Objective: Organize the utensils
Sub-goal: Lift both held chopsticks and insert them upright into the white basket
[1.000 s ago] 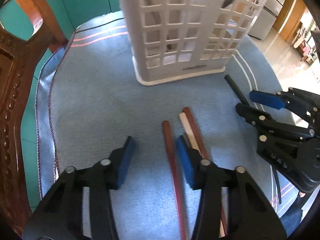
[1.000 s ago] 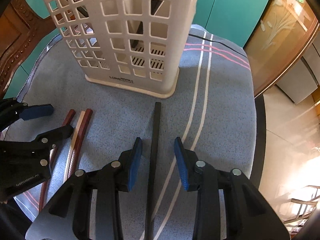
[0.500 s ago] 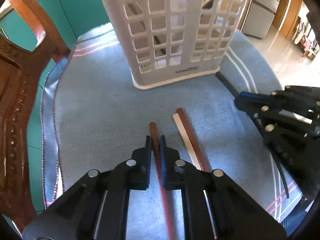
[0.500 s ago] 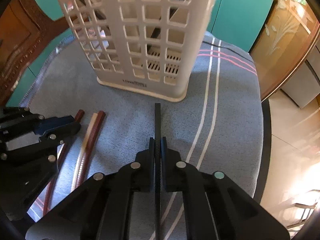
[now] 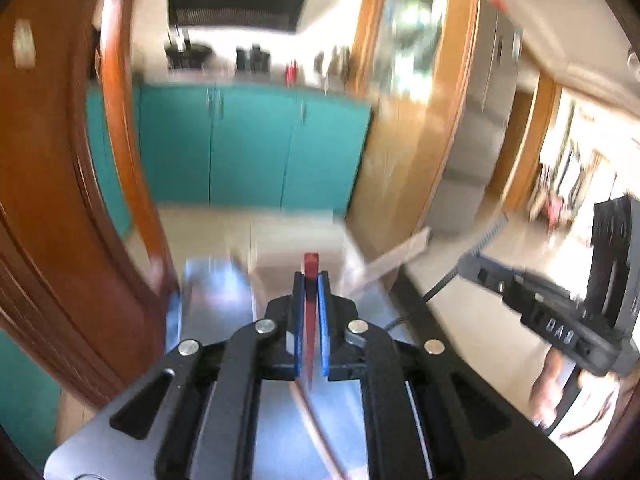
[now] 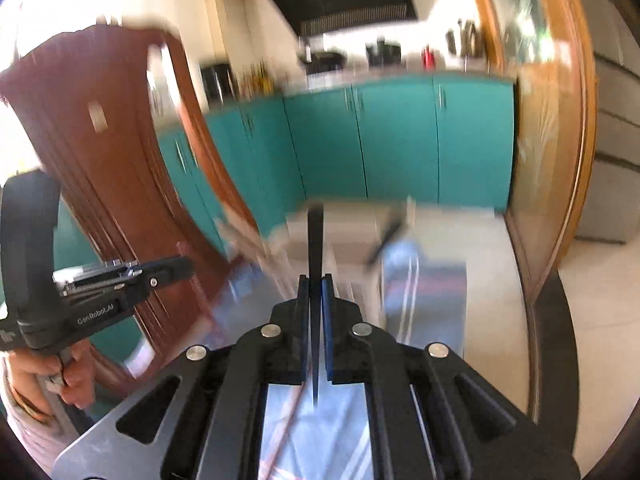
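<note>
**Two chopsticks held above the utensil basket**

The left tongs (image 5: 309, 280) are clamped on a slim reddish-brown wooden chopstick (image 5: 311, 268), whose blunt end projects just beyond the blue pads (image 5: 323, 320). The right tongs (image 6: 316, 282) are clamped on a slim black chopstick (image 6: 315, 236), which stands well forward of the jaws. Each stick is gripped along its length and aimed ahead, presumably so that it can be dropped end-first into a compartment. The white plastic lattice basket (image 6: 352, 236) is seen, heavily blurred, below and beyond both stick tips, standing on the blue-grey striped cloth (image 6: 432, 280) that covers the bench. A pale flat stick (image 5: 400, 254) appears to lean out of the basket's right side. In each view the other handheld unit is visible to the side, at a similar height. The step in hand is judged to be the carry toward the basket's open top; insertion is not yet done.
</note>
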A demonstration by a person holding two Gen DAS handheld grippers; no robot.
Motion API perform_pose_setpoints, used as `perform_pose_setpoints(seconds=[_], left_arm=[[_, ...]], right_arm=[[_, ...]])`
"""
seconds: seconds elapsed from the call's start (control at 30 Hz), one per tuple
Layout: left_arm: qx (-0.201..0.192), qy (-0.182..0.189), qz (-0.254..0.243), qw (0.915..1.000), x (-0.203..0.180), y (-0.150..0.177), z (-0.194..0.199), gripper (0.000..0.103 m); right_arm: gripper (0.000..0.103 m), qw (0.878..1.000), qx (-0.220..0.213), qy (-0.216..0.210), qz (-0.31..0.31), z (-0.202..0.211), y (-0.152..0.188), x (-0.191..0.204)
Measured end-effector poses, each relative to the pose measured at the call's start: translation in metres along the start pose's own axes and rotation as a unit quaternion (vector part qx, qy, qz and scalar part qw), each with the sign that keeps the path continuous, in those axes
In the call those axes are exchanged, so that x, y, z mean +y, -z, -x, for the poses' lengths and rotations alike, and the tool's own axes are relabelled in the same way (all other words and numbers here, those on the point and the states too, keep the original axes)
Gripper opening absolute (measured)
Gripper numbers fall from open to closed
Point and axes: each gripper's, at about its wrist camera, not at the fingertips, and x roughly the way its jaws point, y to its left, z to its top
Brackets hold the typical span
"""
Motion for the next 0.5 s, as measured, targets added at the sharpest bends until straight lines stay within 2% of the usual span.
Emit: perform_pose_setpoints(seconds=[0.03, 0.13, 0.2, 0.27, 0.33, 0.4, 0.5], left_arm=[[-0.037, -0.001, 0.008, 0.9993, 0.001, -0.015, 0.009, 0.007], [-0.097, -0.009, 0.044, 0.9943, 0.007, -0.038, 0.017, 0.007], [-0.12, -0.018, 0.058, 0.991, 0.015, -0.04, 0.012, 0.007], [-0.104, -0.017, 0.087, 0.9906, 0.027, -0.038, -0.001, 0.007], [-0.086, -0.003, 0.116, 0.9894, 0.039, -0.037, -0.012, 0.007], [-0.095, 0.0, 0.113, 0.9891, 0.039, -0.038, -0.017, 0.007], [-0.118, -0.001, 0.108, 0.9872, 0.041, -0.043, -0.016, 0.007]], right_arm=[[0.007, 1.0, -0.019, 0.003, 0.0, 0.006, -0.011, 0.0], [0.007, 0.996, -0.086, 0.016, -0.014, 0.023, -0.045, 0.004], [0.007, 0.993, -0.113, 0.032, -0.011, 0.019, -0.059, 0.001], [0.007, 0.991, -0.119, 0.061, -0.014, 0.004, -0.061, -0.007], [0.007, 0.992, -0.108, 0.055, -0.033, -0.009, -0.056, -0.014], [0.007, 0.994, -0.09, 0.046, -0.049, -0.023, -0.051, -0.022], [0.007, 0.994, -0.073, 0.059, -0.054, -0.042, -0.043, -0.031]])
